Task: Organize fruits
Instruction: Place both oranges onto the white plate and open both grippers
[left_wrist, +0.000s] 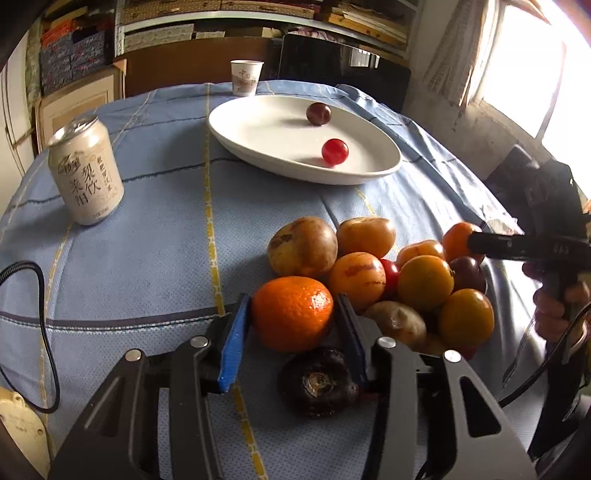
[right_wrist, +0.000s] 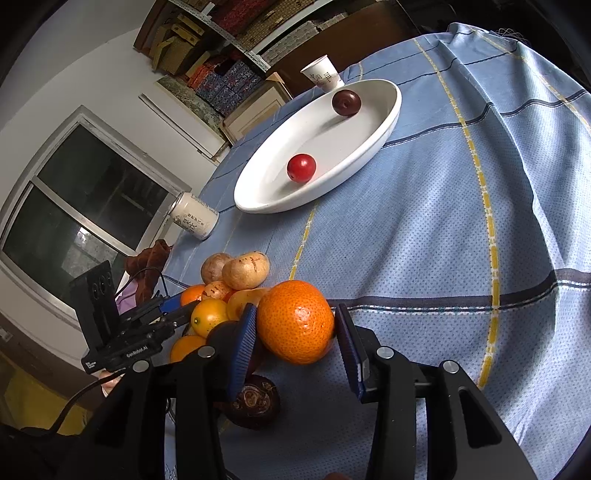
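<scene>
A pile of fruit (left_wrist: 399, 280) lies on the blue tablecloth. In the left wrist view, a gripper (left_wrist: 291, 317) has its blue pads against both sides of a bright orange mandarin (left_wrist: 293, 313). In the right wrist view, a gripper (right_wrist: 295, 325) likewise closes on an orange mandarin (right_wrist: 296, 320). Another gripper shows at the pile's edge (left_wrist: 480, 242), also seen at the left of the right wrist view (right_wrist: 173, 308); its jaws look nearly closed. A white oval plate (left_wrist: 258, 144) holds a red fruit (left_wrist: 335, 151) and a dark plum (left_wrist: 318, 113).
A white drink can (left_wrist: 85, 171) stands at the left. A paper cup (left_wrist: 246, 77) stands behind the plate. A dark round fruit (left_wrist: 319, 382) lies under the gripper. A black cable (left_wrist: 44, 332) runs along the left. Shelves and a window surround the table.
</scene>
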